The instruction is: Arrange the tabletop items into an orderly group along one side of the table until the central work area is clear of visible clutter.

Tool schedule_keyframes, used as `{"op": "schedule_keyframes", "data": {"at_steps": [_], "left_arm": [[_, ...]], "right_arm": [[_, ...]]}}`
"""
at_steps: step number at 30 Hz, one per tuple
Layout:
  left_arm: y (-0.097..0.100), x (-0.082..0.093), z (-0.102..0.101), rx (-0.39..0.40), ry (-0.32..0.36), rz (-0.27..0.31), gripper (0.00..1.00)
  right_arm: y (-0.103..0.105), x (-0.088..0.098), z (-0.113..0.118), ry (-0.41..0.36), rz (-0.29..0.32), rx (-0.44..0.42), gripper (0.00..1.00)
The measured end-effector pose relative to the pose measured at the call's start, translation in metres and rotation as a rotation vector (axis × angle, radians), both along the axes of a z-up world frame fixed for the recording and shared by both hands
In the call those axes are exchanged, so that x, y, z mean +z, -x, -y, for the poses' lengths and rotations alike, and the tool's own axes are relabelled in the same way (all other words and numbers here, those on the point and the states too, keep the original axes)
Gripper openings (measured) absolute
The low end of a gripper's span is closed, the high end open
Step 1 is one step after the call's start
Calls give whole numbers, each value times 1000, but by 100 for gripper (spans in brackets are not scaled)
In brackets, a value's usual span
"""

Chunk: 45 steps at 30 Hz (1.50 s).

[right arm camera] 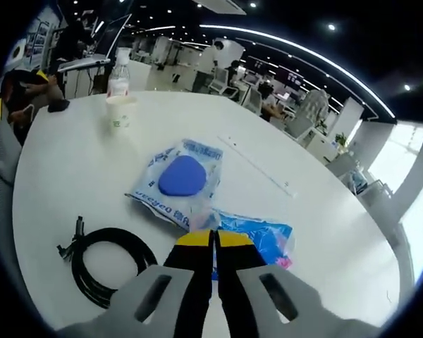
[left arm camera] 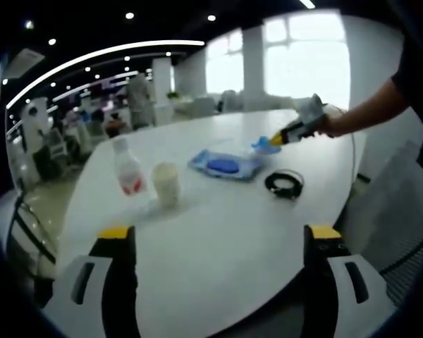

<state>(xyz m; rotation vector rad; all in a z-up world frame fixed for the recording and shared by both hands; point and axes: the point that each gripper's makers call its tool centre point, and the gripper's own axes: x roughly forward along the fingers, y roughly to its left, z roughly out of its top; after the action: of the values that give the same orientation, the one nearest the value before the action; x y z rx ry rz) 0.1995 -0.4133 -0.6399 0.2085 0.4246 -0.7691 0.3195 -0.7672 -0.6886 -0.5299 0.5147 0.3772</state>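
Blue packet [right arm camera: 264, 238] lies half hidden under the right gripper's [right arm camera: 213, 239] pinching jaws; left gripper [left arm camera: 222, 234] wide.

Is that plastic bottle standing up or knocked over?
Upright: the plastic bottle stands on its base on the white table, beside the paper cup.

Left gripper [left arm camera: 222, 243] agape, right gripper [right arm camera: 214, 238] closed.
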Motion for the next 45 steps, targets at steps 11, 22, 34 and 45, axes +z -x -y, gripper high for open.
{"op": "schedule_keyframes", "data": {"at_steps": [11,22,34,45], "left_arm": [[1,-1,0,-2,-4,-2,96],[1,-1,0,7,19,-19,94],[1,2,2,-3,18,-14,95],[-7,18,13,-49,34,3,95]], "right_arm": [[17,-22,16,14,-53,-45,0],[33,-40,18,7,-96,-67,0],[39,-38,16,-30,-94,-100,11],[48,-26,0,-115,-65,-150,28]]}}
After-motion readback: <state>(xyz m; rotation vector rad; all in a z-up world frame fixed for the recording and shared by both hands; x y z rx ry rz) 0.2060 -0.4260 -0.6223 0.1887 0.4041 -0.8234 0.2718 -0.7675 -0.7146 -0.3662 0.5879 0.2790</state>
